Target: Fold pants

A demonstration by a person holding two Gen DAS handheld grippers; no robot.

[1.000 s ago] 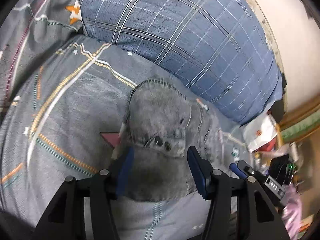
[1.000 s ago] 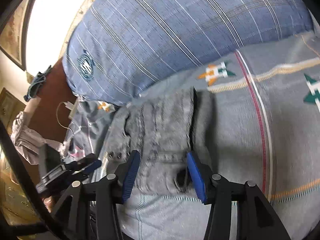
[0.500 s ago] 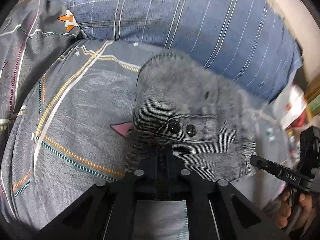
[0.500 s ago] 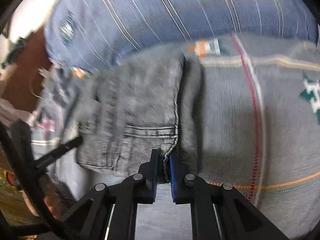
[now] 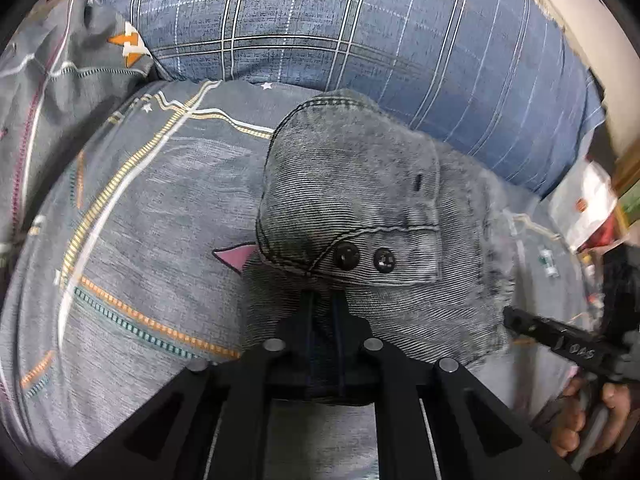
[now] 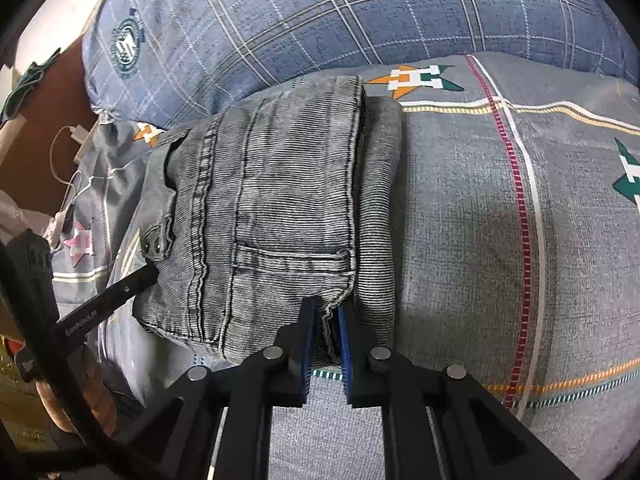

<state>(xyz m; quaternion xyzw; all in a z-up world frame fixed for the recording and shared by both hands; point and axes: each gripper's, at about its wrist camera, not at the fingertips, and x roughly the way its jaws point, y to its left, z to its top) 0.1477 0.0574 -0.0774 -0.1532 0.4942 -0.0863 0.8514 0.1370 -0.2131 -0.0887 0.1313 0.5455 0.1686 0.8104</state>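
The grey denim pants [image 5: 360, 184] lie folded in a compact stack on the patterned bedsheet, with two black buttons on a pocket flap facing the left wrist view. My left gripper [image 5: 324, 300] is shut on the near edge of the pants just below the buttons. In the right wrist view the pants [image 6: 272, 208] show seams and a pocket, and my right gripper [image 6: 325, 320] is shut on their near hem corner. The left gripper's finger [image 6: 116, 292] shows at the pants' left edge there.
A large blue plaid pillow [image 5: 360, 20] lies right behind the pants, also in the right wrist view [image 6: 320, 12]. The grey patterned bedsheet [image 6: 520, 220] spreads around. Cluttered items [image 5: 588, 208] sit beyond the bed's side. A wooden headboard [image 6: 36, 112] is at left.
Both grippers went from open astride the pants' near edge to shut on it. The pants look closer and slightly lifted or drawn toward me.
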